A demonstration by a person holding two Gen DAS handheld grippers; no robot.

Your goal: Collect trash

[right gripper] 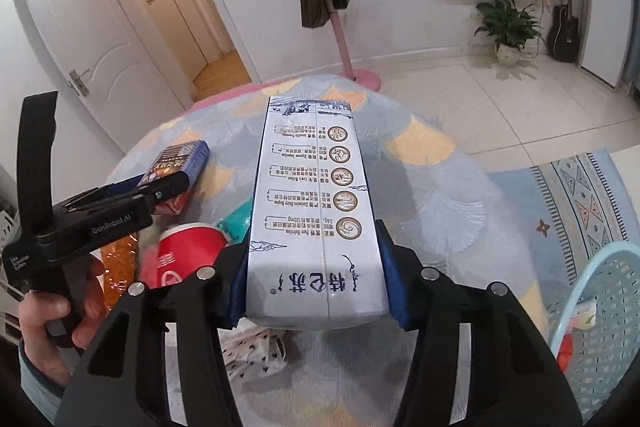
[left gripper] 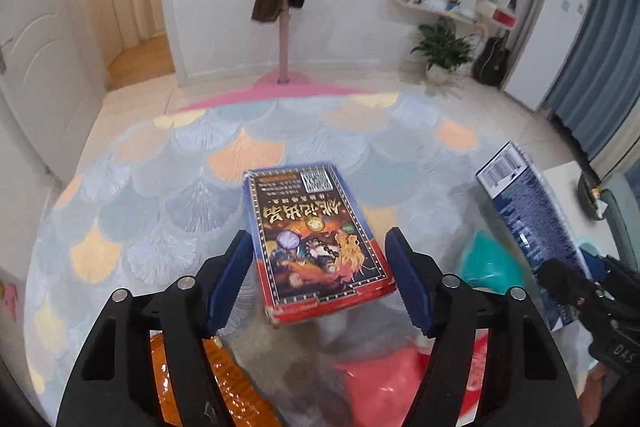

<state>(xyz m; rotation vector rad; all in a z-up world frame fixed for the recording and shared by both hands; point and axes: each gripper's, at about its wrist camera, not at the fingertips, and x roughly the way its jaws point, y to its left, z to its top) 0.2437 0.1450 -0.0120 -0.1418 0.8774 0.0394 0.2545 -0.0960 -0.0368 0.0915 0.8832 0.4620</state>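
Observation:
My left gripper (left gripper: 320, 275) holds a red and blue printed card box (left gripper: 316, 239) between its blue pads (left gripper: 230, 279), lifted above the round table with the scale-pattern cloth (left gripper: 160, 195). The box touches the left pad; a gap shows at the right pad. My right gripper (right gripper: 314, 275) is shut on a tall white and blue milk carton (right gripper: 312, 207), held flat above the table. The carton also shows in the left wrist view (left gripper: 528, 223). The left gripper with its box shows in the right wrist view (right gripper: 176, 163).
On the table lie a red paper cup (right gripper: 188, 255), an orange wrapper (right gripper: 118, 267), a teal item (right gripper: 238, 221) and a white patterned plastic bag (right gripper: 256, 351). A light blue mesh basket (right gripper: 604, 315) stands at the right. A pink coat stand (right gripper: 340, 27) with bags is behind.

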